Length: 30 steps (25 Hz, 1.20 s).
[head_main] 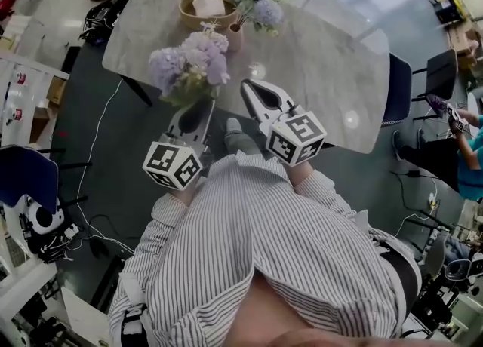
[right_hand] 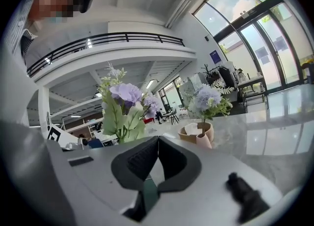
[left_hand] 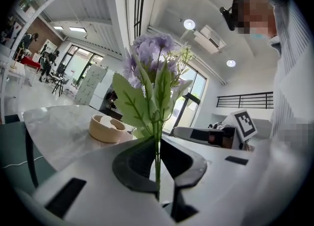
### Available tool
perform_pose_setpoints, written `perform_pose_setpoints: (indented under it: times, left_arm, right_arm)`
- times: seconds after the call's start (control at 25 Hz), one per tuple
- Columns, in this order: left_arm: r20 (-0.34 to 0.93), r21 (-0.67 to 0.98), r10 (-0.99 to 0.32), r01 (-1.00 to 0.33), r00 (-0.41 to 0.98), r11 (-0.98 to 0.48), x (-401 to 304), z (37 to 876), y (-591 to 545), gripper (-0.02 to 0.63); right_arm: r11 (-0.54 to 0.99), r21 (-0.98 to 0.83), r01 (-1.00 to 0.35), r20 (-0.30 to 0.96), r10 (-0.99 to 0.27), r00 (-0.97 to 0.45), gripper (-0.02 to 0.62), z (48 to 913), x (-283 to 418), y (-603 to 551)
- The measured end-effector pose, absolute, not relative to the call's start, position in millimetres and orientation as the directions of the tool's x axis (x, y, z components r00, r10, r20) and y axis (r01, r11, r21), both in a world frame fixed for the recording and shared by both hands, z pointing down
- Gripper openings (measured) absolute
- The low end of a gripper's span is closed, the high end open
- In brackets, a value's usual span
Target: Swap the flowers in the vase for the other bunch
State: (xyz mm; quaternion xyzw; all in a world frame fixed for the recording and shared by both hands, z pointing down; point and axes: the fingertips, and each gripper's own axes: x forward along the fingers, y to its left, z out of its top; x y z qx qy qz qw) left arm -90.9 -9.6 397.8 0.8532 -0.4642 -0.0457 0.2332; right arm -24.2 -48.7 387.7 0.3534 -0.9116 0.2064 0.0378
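Note:
My left gripper point(head_main: 204, 105) is shut on the thin green stems of a purple flower bunch point(head_main: 189, 62), held upright at the near edge of the marble table point(head_main: 324, 74). In the left gripper view the stems point(left_hand: 157, 158) run between the jaws and the blooms point(left_hand: 149, 53) rise above them. The right gripper point(head_main: 253, 90) is shut with nothing in it, just right of the bunch over the table edge; its jaws point(right_hand: 157, 140) meet. Farther back, a small pink vase point(head_main: 235, 38) point(right_hand: 204, 140) holds the other purple bunch point(head_main: 260, 2) point(right_hand: 208, 97).
A wooden bowl point(head_main: 204, 7) point(left_hand: 109, 128) point(right_hand: 192, 132) with a white thing inside stands just left of the vase. A dark chair point(head_main: 398, 89) is at the table's right end, and a seated person point(head_main: 453, 149) is beyond it. Cables lie on the floor at the left point(head_main: 90, 187).

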Motion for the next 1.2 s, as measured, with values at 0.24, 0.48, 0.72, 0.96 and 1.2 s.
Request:
perform_pose_setpoints:
  times: [0.24,0.48,0.72,0.96,1.2]
  left_arm:
    - [0.129,0.477,-0.83,-0.768,0.542,-0.428,-93.8,394.1,-50.3,0.038]
    - [0.133,0.46,-0.853,-0.793,0.505,-0.398,-93.7,388.8,-89.8,0.038]
    - [0.145,0.467,-0.851,-0.793,0.505,-0.391,-87.4,394.2,-113.4,0.038]
    - [0.138,0.464,-0.857,-0.797,0.496,-0.387,-87.2,395.8,-136.1,0.038]
    - [0.149,0.466,-0.857,-0.8,0.493,-0.379,-82.8,399.7,-143.2,0.038]
  right_arm:
    - [0.678,-0.363,-0.639,0.206,-0.61,-0.765,0.015,384.4,-24.2,-89.6]
    - [0.716,-0.362,-0.597,0.198,-0.566,-0.8,0.015,378.3,-26.7,-128.8]
    - [0.734,-0.371,-0.569,0.218,-0.527,-0.821,0.015,388.0,-31.5,-146.8]
    - [0.752,-0.373,-0.543,0.209,-0.502,-0.839,0.015,389.1,-30.4,-161.0]
    - [0.75,-0.371,-0.548,0.221,-0.502,-0.836,0.015,394.0,-27.0,-163.7]
